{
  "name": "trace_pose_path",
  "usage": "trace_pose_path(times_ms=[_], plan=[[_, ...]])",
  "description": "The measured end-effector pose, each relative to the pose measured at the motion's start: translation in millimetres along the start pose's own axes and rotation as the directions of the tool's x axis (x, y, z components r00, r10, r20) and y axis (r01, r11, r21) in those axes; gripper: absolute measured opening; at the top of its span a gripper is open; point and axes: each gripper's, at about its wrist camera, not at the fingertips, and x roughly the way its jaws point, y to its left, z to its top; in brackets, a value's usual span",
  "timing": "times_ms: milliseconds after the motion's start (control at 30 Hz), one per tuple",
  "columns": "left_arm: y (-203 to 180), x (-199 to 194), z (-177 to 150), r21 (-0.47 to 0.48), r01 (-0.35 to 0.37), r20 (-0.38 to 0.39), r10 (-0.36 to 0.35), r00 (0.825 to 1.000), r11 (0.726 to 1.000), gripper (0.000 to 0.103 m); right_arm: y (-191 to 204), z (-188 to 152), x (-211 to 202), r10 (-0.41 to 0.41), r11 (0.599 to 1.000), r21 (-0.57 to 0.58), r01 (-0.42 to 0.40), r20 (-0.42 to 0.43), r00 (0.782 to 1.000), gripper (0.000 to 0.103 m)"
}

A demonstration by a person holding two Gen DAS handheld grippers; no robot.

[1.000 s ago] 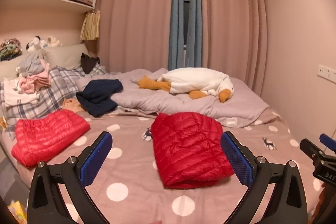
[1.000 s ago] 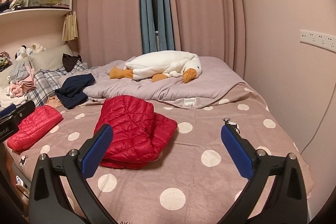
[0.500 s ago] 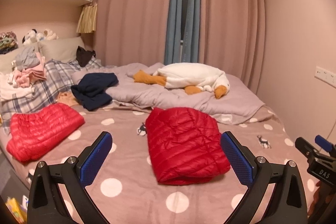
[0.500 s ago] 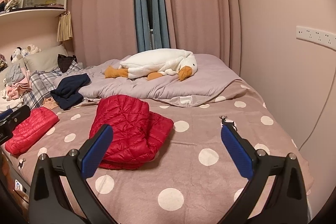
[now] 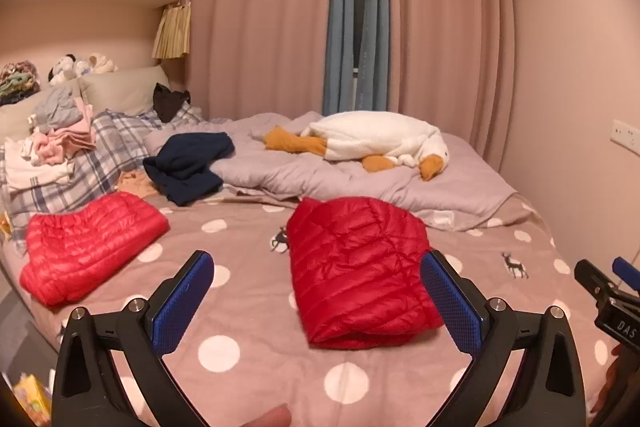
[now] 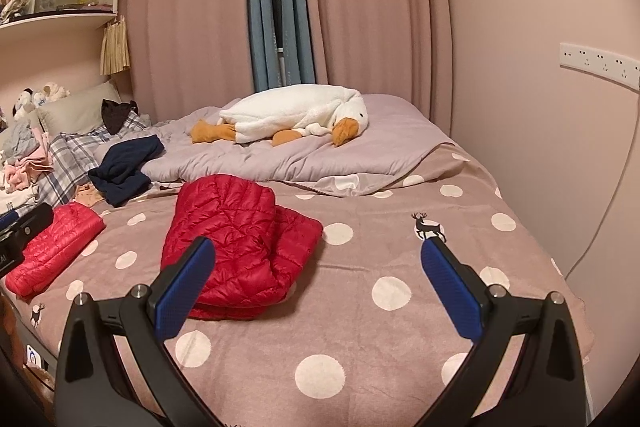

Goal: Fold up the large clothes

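Note:
A folded red down jacket (image 5: pixel 358 267) lies on the polka-dot bedspread (image 5: pixel 240 359); it also shows in the right wrist view (image 6: pixel 236 243). A second red down jacket (image 5: pixel 88 243) lies folded at the bed's left edge, also in the right wrist view (image 6: pixel 56 247). My left gripper (image 5: pixel 316 307) is open and empty, held above the bed's near edge before the middle jacket. My right gripper (image 6: pixel 316 291) is open and empty, to the right of that jacket. Each gripper shows at the edge of the other's view.
A navy garment (image 5: pixel 188 163) lies behind the jackets. A white goose plush (image 5: pixel 376 143) rests on a grey duvet (image 5: pixel 320 179). Piled clothes (image 5: pixel 52 143) sit on a plaid blanket at the left. A wall (image 6: pixel 540 147) runs along the right.
Both grippers have pulled back slightly and stay open. The jackets have not moved.

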Motion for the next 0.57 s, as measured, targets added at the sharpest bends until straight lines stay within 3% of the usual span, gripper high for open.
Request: trace_pose_path(times_ms=[567], plan=[[-2.0,0.1,-2.6,0.005,0.03,-0.01,-0.03,0.999,1.0,0.102,-5.3,1.6,0.8,-0.037,0.999,0.0,0.037,-0.008,0.999,0.103]])
